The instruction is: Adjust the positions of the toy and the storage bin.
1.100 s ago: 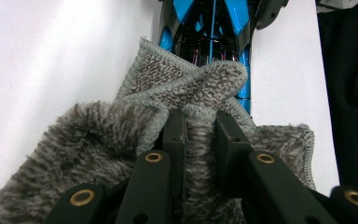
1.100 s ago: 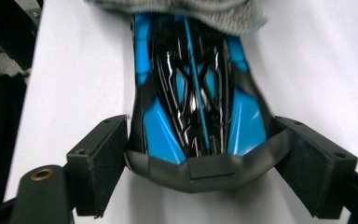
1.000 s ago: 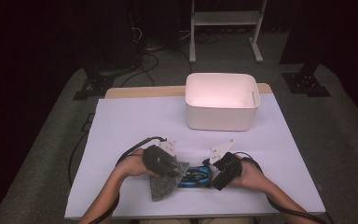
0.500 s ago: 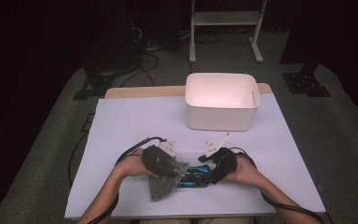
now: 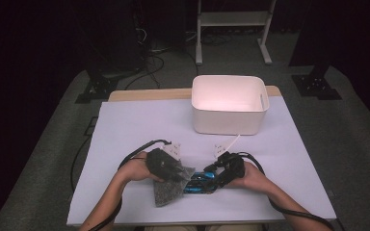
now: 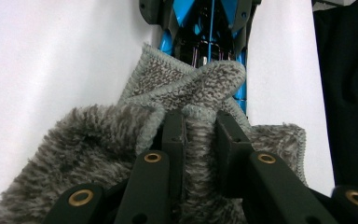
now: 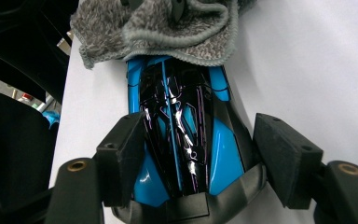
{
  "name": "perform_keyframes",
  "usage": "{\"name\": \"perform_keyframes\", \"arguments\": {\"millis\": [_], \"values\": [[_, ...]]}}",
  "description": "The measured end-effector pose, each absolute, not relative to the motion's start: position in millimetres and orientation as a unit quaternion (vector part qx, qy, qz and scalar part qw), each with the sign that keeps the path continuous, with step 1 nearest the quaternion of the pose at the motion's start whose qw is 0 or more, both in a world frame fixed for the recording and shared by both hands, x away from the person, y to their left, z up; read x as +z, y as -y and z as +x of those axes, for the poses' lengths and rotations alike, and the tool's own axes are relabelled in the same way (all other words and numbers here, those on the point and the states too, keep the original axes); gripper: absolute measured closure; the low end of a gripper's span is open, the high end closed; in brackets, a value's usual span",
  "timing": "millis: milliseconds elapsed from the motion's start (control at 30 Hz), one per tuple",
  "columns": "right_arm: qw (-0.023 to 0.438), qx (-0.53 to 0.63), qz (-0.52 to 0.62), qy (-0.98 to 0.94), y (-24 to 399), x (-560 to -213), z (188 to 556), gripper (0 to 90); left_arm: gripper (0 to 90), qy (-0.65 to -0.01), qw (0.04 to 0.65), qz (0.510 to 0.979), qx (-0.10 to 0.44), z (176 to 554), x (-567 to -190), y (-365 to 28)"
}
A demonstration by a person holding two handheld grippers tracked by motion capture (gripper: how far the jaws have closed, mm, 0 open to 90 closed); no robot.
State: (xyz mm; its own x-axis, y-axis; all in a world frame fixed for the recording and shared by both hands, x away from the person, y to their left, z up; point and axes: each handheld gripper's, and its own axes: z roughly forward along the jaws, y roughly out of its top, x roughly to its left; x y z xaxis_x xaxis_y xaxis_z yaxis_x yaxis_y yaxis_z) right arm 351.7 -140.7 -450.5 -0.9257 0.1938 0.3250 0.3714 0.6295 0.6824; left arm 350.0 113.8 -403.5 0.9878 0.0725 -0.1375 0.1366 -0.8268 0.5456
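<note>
Toy car [image 7: 182, 140], blue and black, lies near the front edge of the tabletop [image 5: 139, 120], its far end under a grey fuzzy cloth [image 6: 98, 154]. Left tool [image 6: 200, 135] has its jaws clamped on a fold of that cloth. Right tool [image 7: 205, 154] has just been closing, jaws either side of the car, left pad touching, right pad still apart. Risk here: an uneven squeeze on that glossy shell could skid the car sideways, or the cloth drags it.
</note>
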Motion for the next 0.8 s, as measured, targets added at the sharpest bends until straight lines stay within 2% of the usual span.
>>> {"name": "perform_keyframes", "arguments": {"millis": [167,467,800], "values": [[0.095,-0.403,-0.153,0.898,140,-449,348,34.2,75.8,-0.060,0.293,0.953,-0.052,352,-398,-115],[0.022,-0.407,-0.109,0.907,138,-442,330,35.7,72.6,-0.080,0.292,0.952,-0.052,358,-394,-115],[-0.017,-0.418,-0.092,0.904,139,-441,319,35.7,59.7,-0.105,0.258,0.957,-0.085,368,-397,-103]]}}
